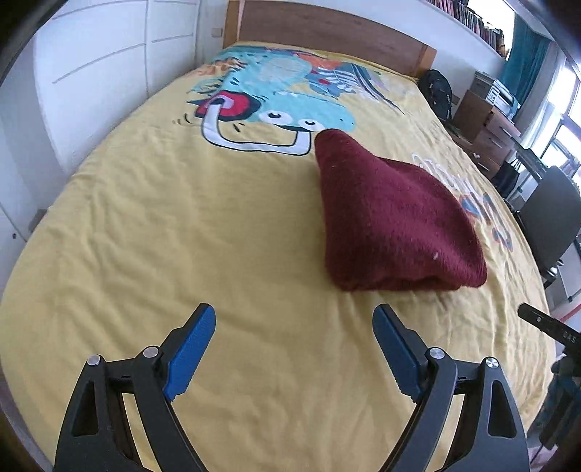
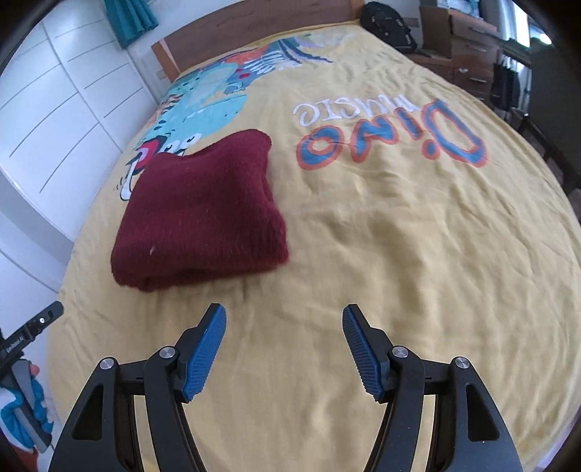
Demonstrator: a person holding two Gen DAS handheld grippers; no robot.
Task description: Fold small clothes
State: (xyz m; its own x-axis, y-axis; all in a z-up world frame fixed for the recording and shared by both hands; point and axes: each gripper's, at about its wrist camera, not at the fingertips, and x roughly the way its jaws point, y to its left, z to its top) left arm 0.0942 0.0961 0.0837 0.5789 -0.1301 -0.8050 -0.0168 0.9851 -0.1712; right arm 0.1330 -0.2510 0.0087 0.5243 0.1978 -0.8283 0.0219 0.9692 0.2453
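Observation:
A dark red knitted garment [image 1: 392,218] lies folded in a compact stack on the yellow bedspread [image 1: 181,225]; it also shows in the right wrist view [image 2: 203,214]. My left gripper [image 1: 294,326] is open and empty, hovering over the bedspread just in front of and left of the garment. My right gripper [image 2: 285,323] is open and empty, in front of and right of the garment, apart from it. Part of the right gripper's body shows at the left view's right edge [image 1: 548,326], and the left gripper's body shows at the right view's left edge [image 2: 32,326].
The bedspread carries a dinosaur print [image 1: 276,98] and "Dino music" lettering [image 2: 392,134]. A wooden headboard [image 1: 326,32] is at the far end. White wardrobe doors [image 2: 54,109] stand on one side; a black backpack [image 1: 437,92], drawers [image 1: 486,130] and a chair [image 1: 552,218] on the other.

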